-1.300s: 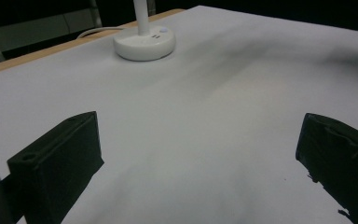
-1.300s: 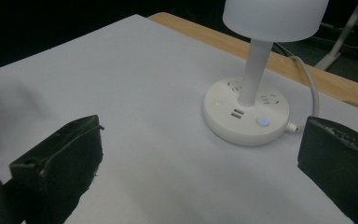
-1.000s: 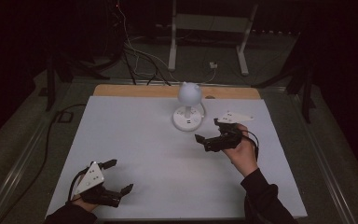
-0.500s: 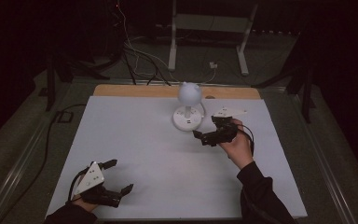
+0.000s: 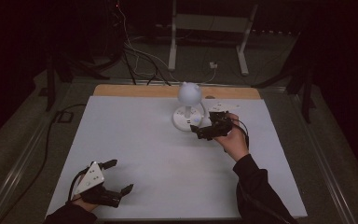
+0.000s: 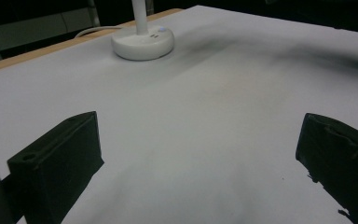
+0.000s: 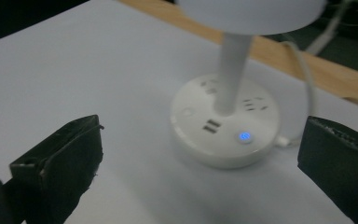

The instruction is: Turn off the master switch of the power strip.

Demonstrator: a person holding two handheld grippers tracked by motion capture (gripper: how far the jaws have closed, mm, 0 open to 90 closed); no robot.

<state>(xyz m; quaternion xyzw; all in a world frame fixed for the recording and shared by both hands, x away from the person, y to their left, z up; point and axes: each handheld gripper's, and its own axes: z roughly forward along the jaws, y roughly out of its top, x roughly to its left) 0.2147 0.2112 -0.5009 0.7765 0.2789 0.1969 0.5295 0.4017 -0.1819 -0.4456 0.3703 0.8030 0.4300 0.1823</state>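
Where the high view looks down on a dim room, we see a white table (image 5: 149, 154) with a wooden strip along its far edge, and a small white lamp (image 5: 189, 108) standing near the middle of that far side. We hold a gripper in each hand. Our left gripper (image 5: 113, 177) sits at the near left corner, well apart from the lamp, with its jaws spread wide and nothing between them; its grey plate faces up. Our right gripper (image 5: 197, 132) is held just beside the lamp's base, on its right, pointing toward it, and its jaws are also wide apart and empty. We see no containers on the table. From the left gripper view, we see the lamp's round base (image 6: 142, 43) far off across bare white surface, with the stem rising out of the top edge and a cord (image 6: 91, 31) trailing behind it. From the right gripper view, the base (image 7: 224, 119) is close and framed between the two black jaws, not touched by either. This close view gives details the others do not: a glowing blue button (image 7: 244, 136), two USB ports, plug sockets on top of the base, and the white cord (image 7: 307, 93) curving off to the right.
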